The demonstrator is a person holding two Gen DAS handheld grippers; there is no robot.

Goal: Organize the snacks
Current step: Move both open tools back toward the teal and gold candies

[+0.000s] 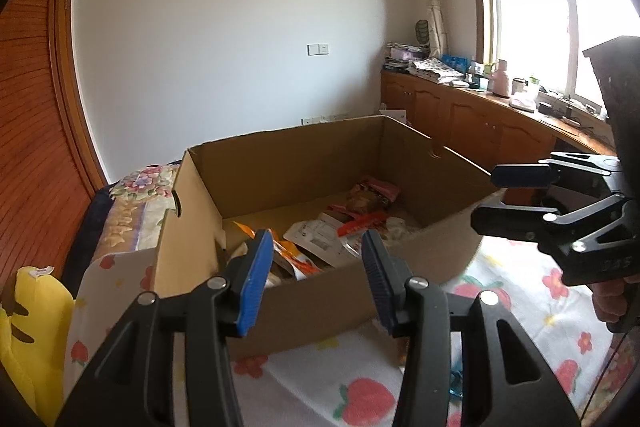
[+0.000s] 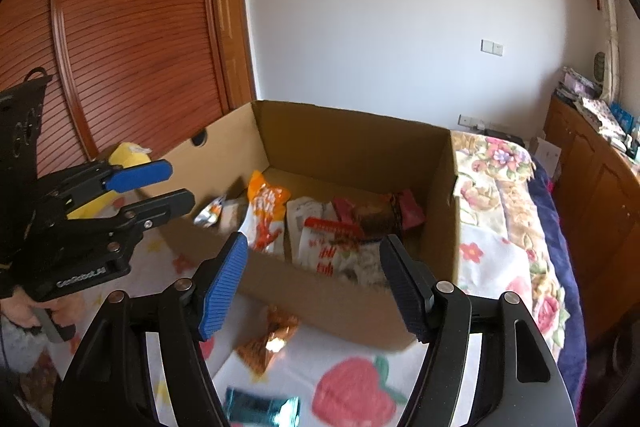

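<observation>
Snacks [image 2: 320, 231] in box [image 2: 340, 139], beyond both grippers [image 1: 316, 279] [image 2: 316, 287], jaws apart, empty.

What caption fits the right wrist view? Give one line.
Both grippers open and empty before a cardboard box of snack packets, an orange packet outside on the strawberry-print sheet.

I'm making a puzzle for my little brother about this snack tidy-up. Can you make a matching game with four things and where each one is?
Things:
1. orange-and-white snack bag
2. shiny copper snack packet
3. teal packet
4. yellow plush toy

Places:
A. on the strawberry sheet, just outside the box's near wall
B. inside the cardboard box
C. left of the box
D. on the sheet, nearest the right wrist camera

Pairs: 1-B, 2-A, 3-D, 4-C
</observation>
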